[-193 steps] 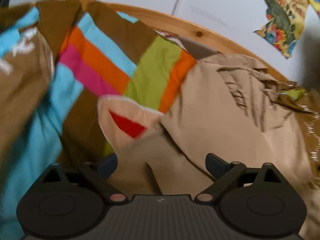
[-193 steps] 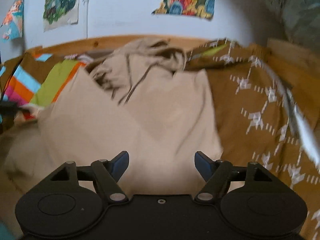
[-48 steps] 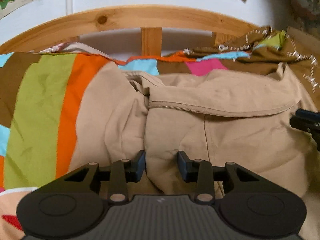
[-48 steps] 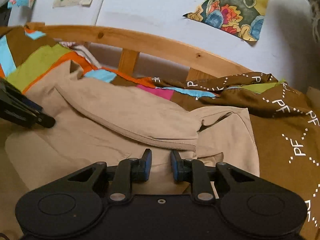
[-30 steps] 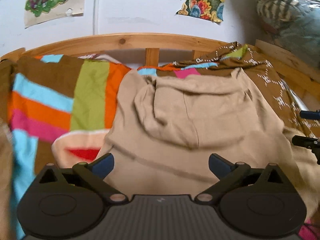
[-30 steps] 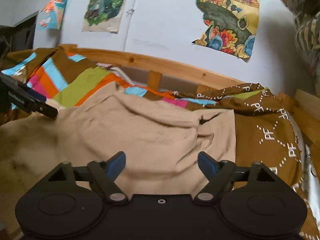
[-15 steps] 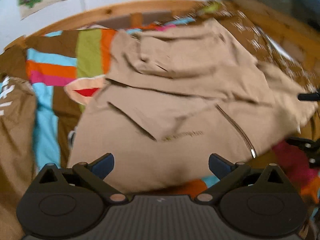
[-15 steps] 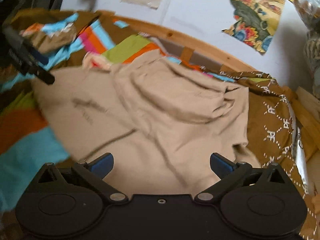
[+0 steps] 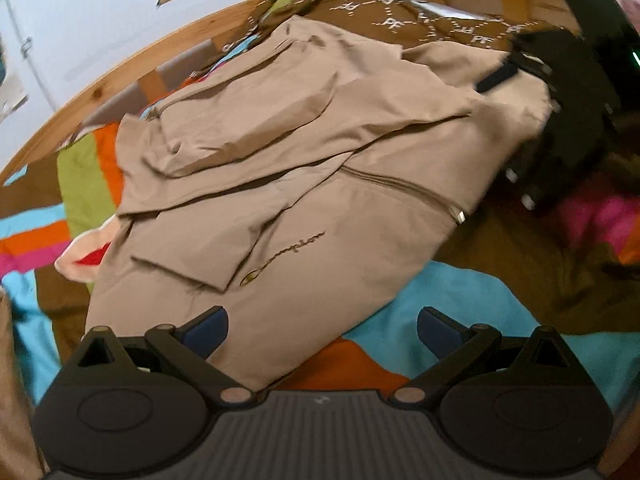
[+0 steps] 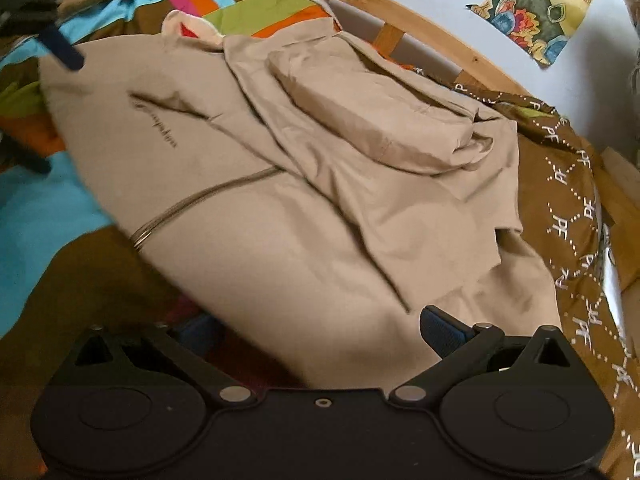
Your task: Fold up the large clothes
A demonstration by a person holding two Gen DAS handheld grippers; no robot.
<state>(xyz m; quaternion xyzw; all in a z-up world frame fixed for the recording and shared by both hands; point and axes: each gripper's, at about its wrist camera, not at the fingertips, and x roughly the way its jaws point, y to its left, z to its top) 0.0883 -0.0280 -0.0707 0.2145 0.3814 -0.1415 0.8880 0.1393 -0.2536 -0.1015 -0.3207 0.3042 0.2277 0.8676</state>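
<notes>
A beige zip hoodie point(image 9: 312, 184) lies on the striped bedspread point(image 9: 460, 304), its sleeves and hood folded in over the front. My left gripper point(image 9: 322, 330) is open above the hoodie's near corner, with cloth under the left finger only and nothing gripped. In the right wrist view the same hoodie point(image 10: 320, 200) fills the middle, and my right gripper point(image 10: 320, 334) stands wide open over its near edge, holding nothing. The right gripper point(image 9: 560, 80) shows blurred at the garment's far right side. The left gripper point(image 10: 60, 52) shows at its far left corner.
A curved wooden bed rail point(image 10: 420, 16) runs behind the hoodie below a white wall with posters point(image 10: 536, 4). A brown patterned blanket point(image 10: 576, 184) is bunched along the right side. A cream and red cloth piece point(image 9: 86, 260) peeks out left of the hoodie.
Both grippers have let go of the hood end, opened wide and drawn back and down to the hoodie's near edge. Both views have rolled, so the garment now lies slanted.
</notes>
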